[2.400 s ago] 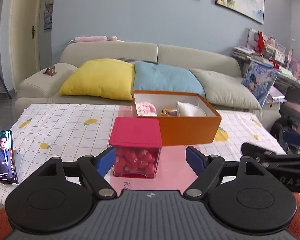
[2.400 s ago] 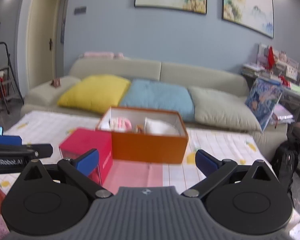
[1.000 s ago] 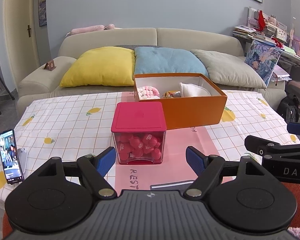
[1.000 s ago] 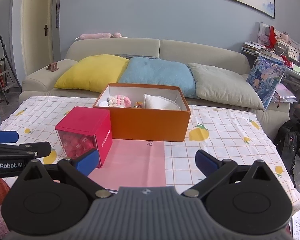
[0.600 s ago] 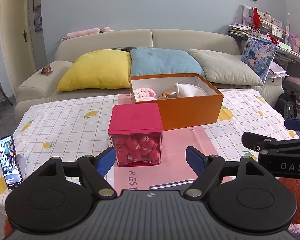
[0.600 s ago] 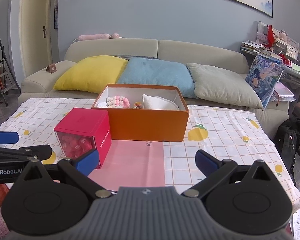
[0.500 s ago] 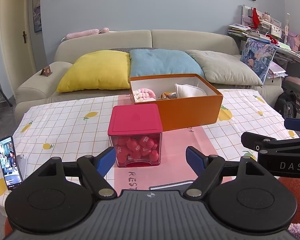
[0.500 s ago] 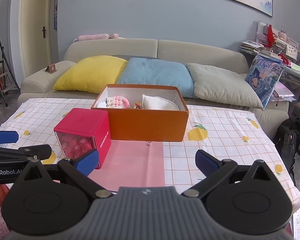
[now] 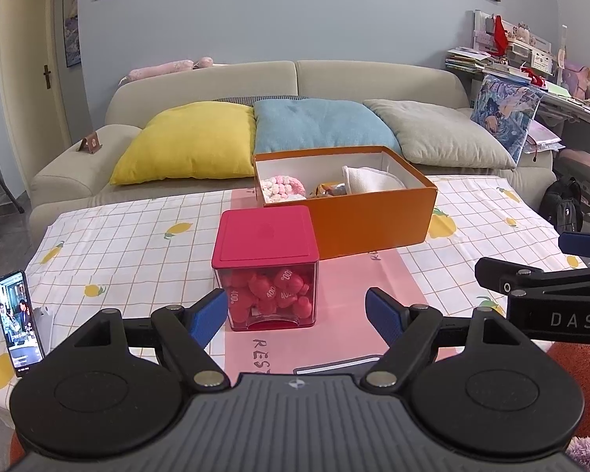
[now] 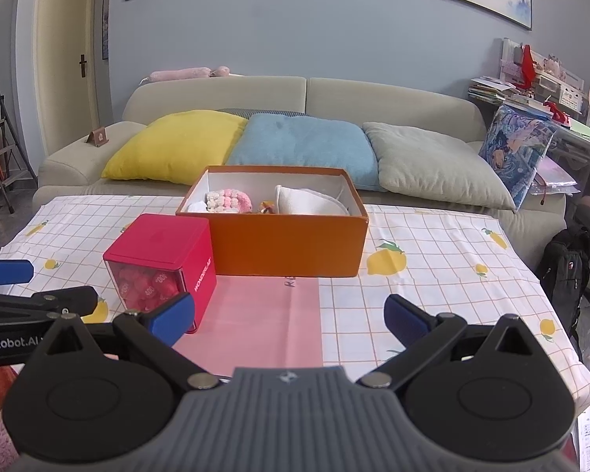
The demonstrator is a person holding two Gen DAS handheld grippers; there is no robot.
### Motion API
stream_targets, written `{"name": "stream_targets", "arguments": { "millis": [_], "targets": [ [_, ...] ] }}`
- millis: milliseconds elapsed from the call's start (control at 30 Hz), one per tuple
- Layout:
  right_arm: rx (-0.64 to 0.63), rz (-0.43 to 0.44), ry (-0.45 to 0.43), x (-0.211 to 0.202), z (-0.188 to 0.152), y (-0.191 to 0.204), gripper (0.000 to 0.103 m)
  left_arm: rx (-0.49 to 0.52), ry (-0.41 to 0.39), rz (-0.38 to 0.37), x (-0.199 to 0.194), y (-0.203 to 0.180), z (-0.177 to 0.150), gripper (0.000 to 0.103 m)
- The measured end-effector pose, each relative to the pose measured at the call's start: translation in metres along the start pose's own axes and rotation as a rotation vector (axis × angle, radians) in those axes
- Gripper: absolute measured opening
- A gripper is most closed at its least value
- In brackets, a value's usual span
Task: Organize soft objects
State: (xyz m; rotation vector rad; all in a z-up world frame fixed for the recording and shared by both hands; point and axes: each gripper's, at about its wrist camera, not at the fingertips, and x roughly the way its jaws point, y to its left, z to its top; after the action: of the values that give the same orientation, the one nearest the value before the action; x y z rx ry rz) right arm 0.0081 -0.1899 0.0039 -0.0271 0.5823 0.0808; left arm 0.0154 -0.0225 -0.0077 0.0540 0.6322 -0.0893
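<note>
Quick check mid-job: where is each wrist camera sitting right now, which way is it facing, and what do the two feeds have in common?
Left wrist: behind the open left gripper, facing the sofa; red cube container straight ahead, orange box behind it, the right gripper's arm at right.
Right wrist: behind the open right gripper, same heading; orange box ahead, cube at left, the left gripper's arm at left.
Shared: cube, box, tablecloth, sofa cushions.
</note>
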Motion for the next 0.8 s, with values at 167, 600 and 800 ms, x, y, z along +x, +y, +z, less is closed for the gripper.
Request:
{"name": "stream_targets", "arguments": {
  "millis": [167, 600, 800],
  "targets": [
    [0.005, -0.002, -0.001, -0.0001, -0.0001, 0.0, 0.1, 0.0, -0.001, -0.001, -0.0004, 0.0007, 0.0003, 0.093],
    [0.019, -0.005, 0.014, 0.0006, -0.0012, 0.0019, 0.1, 0.0, -0.001, -0.002, -0.0009, 0.0009, 0.0007, 0.093],
    [0.021, -0.006, 0.02, 0.0012, -0.002, 0.0031, 0.1, 0.0, -0.002, -0.006, -0.0012, 0.0009, 0.0012, 0.093]
  ]
}}
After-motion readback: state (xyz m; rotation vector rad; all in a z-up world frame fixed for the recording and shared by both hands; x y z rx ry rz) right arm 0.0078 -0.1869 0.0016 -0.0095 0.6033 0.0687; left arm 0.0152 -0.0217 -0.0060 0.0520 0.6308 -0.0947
